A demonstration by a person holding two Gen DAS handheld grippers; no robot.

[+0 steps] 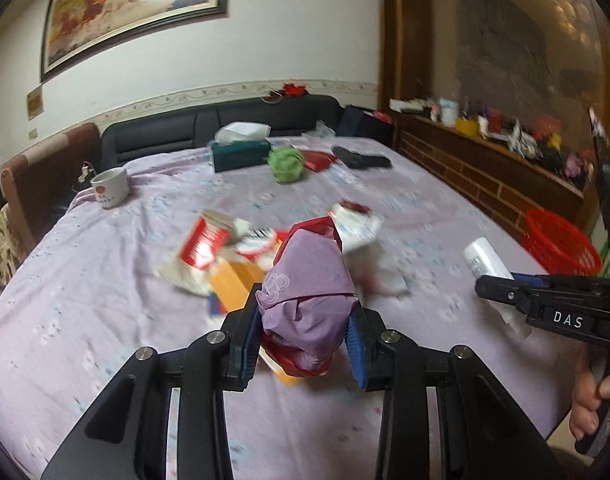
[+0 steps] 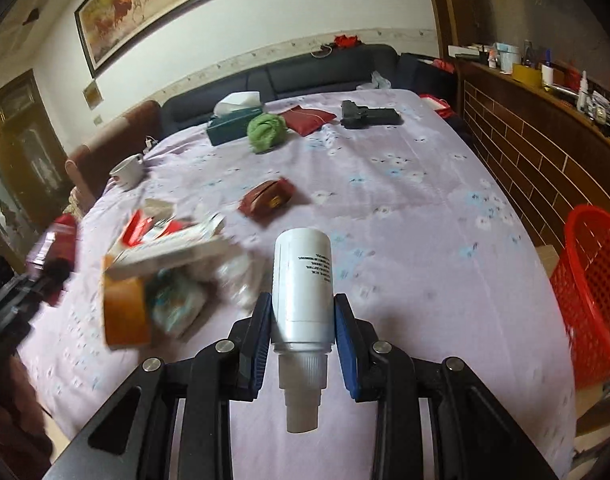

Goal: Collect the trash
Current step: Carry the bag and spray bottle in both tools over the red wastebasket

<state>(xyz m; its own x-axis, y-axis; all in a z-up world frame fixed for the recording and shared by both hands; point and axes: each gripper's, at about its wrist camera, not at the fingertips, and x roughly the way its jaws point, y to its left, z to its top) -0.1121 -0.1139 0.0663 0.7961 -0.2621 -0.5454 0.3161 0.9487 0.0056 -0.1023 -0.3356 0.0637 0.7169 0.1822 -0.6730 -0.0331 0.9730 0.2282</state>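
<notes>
1. We hold the left gripper clenched on a crumpled purple-and-red wrapper, raised above the table.
2. We hold the right gripper clenched on a white bottle; its blue pads press both sides of the body, and the cap end points toward the camera.
3. The trash pile of cartons, an orange box and white wrappers lies on the lilac cloth, left of the bottle and near.
4. A small red packet lies apart, mid-table.
5. The red basket stands beside the table's right edge.
6. At the far end sit a tissue box, a green cloth, a red pouch and a black item.
7. A white cup stands at the far left edge.
</notes>
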